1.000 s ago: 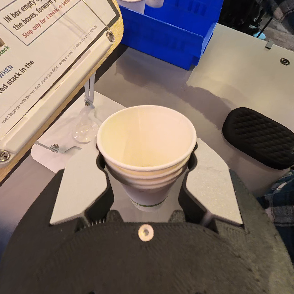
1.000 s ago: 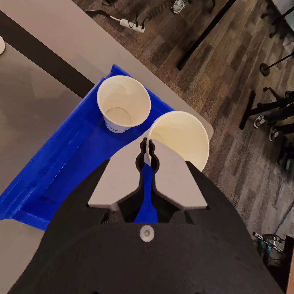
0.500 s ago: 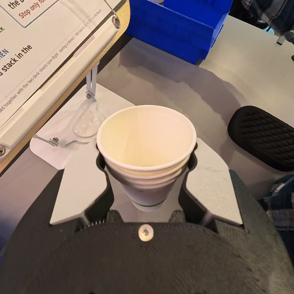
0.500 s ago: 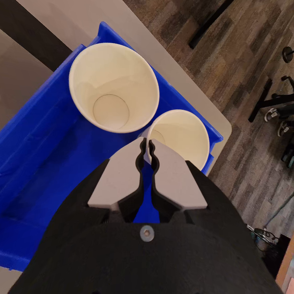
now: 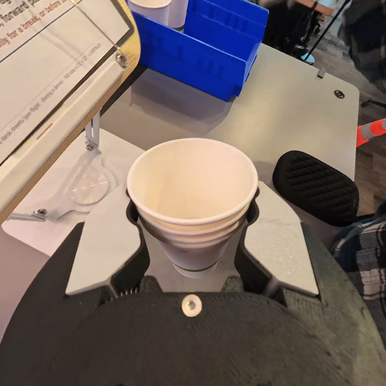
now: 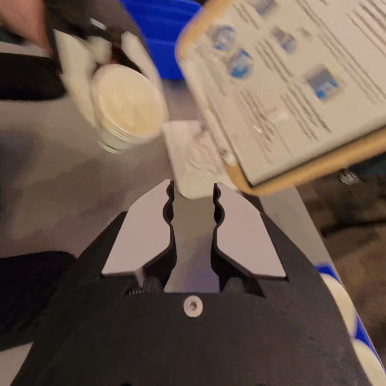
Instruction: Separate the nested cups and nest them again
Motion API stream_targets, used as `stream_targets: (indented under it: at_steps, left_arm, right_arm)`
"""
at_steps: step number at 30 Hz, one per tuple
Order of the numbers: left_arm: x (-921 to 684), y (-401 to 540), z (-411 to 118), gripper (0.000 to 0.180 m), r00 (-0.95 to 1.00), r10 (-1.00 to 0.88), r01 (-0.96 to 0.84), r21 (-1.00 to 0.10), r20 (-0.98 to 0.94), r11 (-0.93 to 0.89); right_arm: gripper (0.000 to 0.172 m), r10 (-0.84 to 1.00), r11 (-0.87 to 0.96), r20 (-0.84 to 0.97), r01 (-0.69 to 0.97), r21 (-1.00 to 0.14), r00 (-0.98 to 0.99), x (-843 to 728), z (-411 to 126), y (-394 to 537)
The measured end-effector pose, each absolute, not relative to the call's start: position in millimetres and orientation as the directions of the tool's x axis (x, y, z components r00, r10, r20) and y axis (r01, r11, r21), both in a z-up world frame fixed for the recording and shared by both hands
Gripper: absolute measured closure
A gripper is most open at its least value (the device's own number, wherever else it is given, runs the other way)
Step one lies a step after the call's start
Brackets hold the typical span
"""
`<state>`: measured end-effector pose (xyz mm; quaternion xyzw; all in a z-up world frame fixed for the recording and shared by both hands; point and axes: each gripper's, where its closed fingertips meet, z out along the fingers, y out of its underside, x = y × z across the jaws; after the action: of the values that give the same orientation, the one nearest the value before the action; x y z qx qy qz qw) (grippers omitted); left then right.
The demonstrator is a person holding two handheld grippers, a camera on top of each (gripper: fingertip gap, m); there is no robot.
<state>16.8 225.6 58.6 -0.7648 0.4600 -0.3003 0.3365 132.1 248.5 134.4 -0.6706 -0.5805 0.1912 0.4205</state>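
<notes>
My left gripper [image 5: 192,189] is shut on a stack of several nested white paper cups [image 5: 192,200], with both pads against its sides, and holds it upright above the grey table [image 5: 261,117]. The stack [image 6: 127,104] also shows in the blurred right wrist view, held in the left gripper [image 6: 83,69]. My right gripper [image 6: 193,184] is open and empty above the table. Single white cups [image 5: 149,10] stand in the blue bin [image 5: 194,56] at the back. Two cups [image 6: 336,300] show at the right edge of the right wrist view.
A tilted instruction board with a wooden rim [image 5: 52,73] stands at the left on a white base plate [image 5: 31,225]; it also shows in the right wrist view [image 6: 292,94]. A black padded rest [image 5: 313,186] lies at the right. A plaid sleeve [image 5: 359,261] is beside it. Across from one pair of fingers to the other is roughly 15 cm.
My right gripper was shut on the rim of a single cup over the blue bin; it has let go, opened, and swung back over the table. The left gripper still holds the stack.
</notes>
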Motion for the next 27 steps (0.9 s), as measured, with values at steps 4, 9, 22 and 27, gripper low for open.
stream_targets:
  at_steps: [4,9,22,27]
  left_arm:
    - [27,215,65,0.076,0.341,-0.928,-0.516,-0.795,0.151,-0.319]
    - [29,203,73,0.076,0.297,-0.942,-0.519,-0.803,0.153,-0.294]
    - [39,175,86,0.076,0.186,-0.969,-0.532,-0.812,0.164,-0.240]
    - [48,163,88,0.076,0.126,-0.975,-0.539,-0.813,0.182,-0.221]
  right_arm:
    - [0.132,0.975,0.168,0.223,0.596,-0.785,0.019,62,124,190]
    - [0.135,0.976,0.212,0.197,0.628,-0.748,-0.095,45,103,168]
    - [0.146,0.960,0.279,0.191,0.658,-0.699,-0.204,40,91,140]
    - [0.159,0.949,0.313,0.191,0.661,-0.682,-0.252,44,89,130]
